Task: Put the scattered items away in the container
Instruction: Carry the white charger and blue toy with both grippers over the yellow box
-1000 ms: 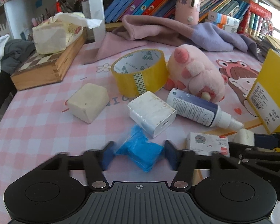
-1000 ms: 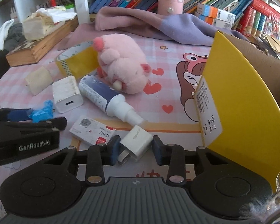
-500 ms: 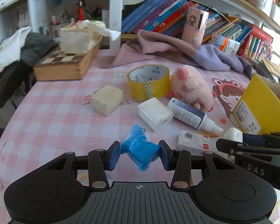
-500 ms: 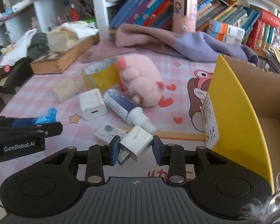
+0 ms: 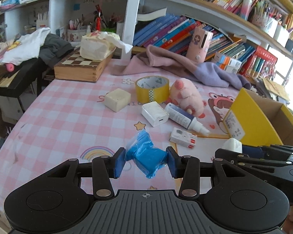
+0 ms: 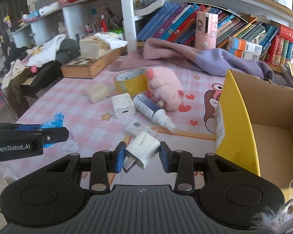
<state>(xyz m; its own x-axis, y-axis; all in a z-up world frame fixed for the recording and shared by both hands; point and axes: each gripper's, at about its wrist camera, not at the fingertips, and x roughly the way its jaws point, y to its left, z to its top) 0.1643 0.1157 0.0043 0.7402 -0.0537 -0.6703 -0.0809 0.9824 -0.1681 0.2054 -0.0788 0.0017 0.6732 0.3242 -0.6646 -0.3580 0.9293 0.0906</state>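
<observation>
Two grippers each carry one item clear of the tabletop. The left gripper [image 5: 146,162] is clenched on a crumpled blue plastic packet [image 5: 146,155]; its jaws have just been closing, and the packet sits pinched between the blue pads at lower centre of the left wrist view. The right gripper [image 6: 140,157] grasps a white plug adapter [image 6: 141,149], prongs pointing to lower left, at lower centre of the right wrist view. Compared with a second ago, both items hang higher above the pink checked cloth [image 5: 64,117], and the open cardboard box [image 6: 271,136] with its yellow flap [image 6: 236,117] fills more of the right side of the right wrist view. Judged from this, both picks are done and the carry to the box is the step in hand; the box floor that shows looks bare.

Still on the cloth, mid-frame: tape roll [image 5: 152,88], pink plush toy [image 5: 186,97], white charger block [image 5: 155,113], spray bottle [image 5: 185,118], pale cube [image 5: 117,99] and small white-and-red carton [image 5: 183,137].

Legible writing: "GenRobot.AI" on the left gripper's side, at left of the right wrist view. The printing on the flap's label and the carton is too small to read.
</observation>
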